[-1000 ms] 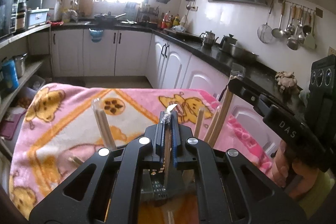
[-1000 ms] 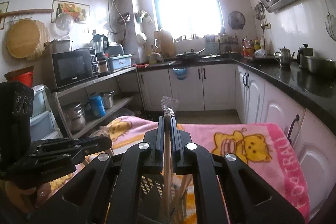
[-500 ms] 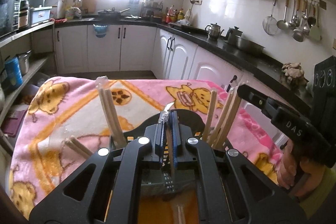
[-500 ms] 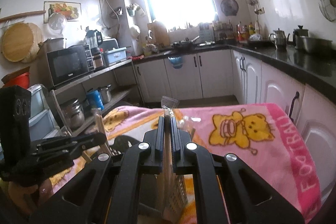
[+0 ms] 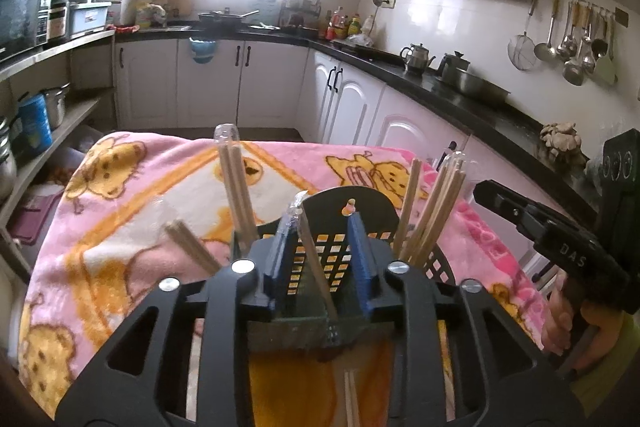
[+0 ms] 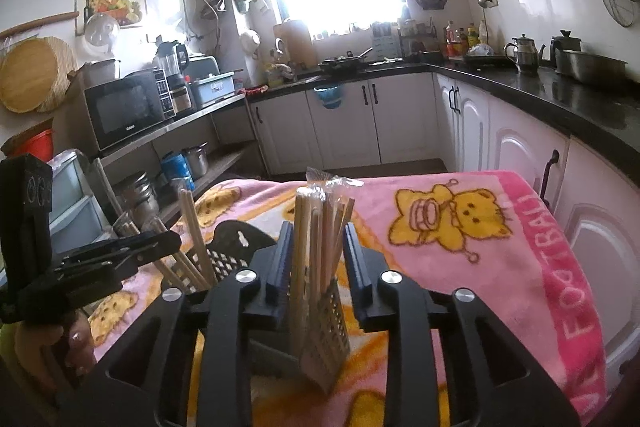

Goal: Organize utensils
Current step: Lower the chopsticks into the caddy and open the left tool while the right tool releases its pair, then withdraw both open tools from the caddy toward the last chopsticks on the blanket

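- Left wrist: my left gripper (image 5: 322,247) has just been opening; its jaws stand apart around a wrapped chopstick pair (image 5: 316,259) leaning loose in the black utensil basket (image 5: 348,203) on the pink blanket (image 5: 120,211).
- Right wrist: my right gripper (image 6: 316,263) has just been opening too; its jaws stand clear of the wrapped chopstick bundle (image 6: 320,239) standing in the basket's perforated compartment (image 6: 326,327).

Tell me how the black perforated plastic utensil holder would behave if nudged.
The black perforated plastic utensil holder probably is light: thin, holed walls. It may tip, since wrapped wooden chopsticks lean tall above its rim. The soft pink cartoon blanket likely resists sliding.
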Demonstrator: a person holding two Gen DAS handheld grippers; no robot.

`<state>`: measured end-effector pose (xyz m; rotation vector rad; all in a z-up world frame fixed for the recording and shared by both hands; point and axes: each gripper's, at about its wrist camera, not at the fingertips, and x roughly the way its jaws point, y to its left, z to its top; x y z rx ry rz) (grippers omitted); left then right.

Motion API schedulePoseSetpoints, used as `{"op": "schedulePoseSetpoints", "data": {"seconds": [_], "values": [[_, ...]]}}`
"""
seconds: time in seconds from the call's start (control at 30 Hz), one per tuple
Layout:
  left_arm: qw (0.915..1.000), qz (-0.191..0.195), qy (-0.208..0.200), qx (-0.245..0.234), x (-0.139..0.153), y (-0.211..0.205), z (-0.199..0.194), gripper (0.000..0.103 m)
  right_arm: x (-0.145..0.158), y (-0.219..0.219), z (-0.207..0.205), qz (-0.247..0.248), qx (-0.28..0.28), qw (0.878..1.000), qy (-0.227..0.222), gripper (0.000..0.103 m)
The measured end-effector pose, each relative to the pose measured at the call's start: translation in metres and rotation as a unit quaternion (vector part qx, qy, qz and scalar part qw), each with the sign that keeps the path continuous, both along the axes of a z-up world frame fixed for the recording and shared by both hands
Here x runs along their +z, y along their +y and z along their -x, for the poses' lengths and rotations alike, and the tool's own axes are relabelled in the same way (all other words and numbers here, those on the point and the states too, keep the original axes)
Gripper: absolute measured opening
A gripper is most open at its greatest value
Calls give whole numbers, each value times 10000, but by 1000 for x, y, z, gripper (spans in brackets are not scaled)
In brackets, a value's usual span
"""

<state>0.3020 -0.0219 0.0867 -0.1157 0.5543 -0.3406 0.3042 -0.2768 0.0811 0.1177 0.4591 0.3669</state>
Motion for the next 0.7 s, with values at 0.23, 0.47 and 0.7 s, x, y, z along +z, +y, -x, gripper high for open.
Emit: {"op": "schedulePoseSetpoints", "data": {"seconds": [0.23, 0.47, 0.7], "values": [[9999, 8, -151, 54, 13, 9, 22, 36, 2, 3, 17, 102, 126, 9998, 138, 38], [9996, 30, -152, 228, 13, 27, 56, 54, -1, 8, 41, 134, 324, 9990, 271, 52], [9994, 46, 142, 303, -15, 46, 75, 60, -23, 21, 56, 343, 424, 9965, 628, 55]]}}
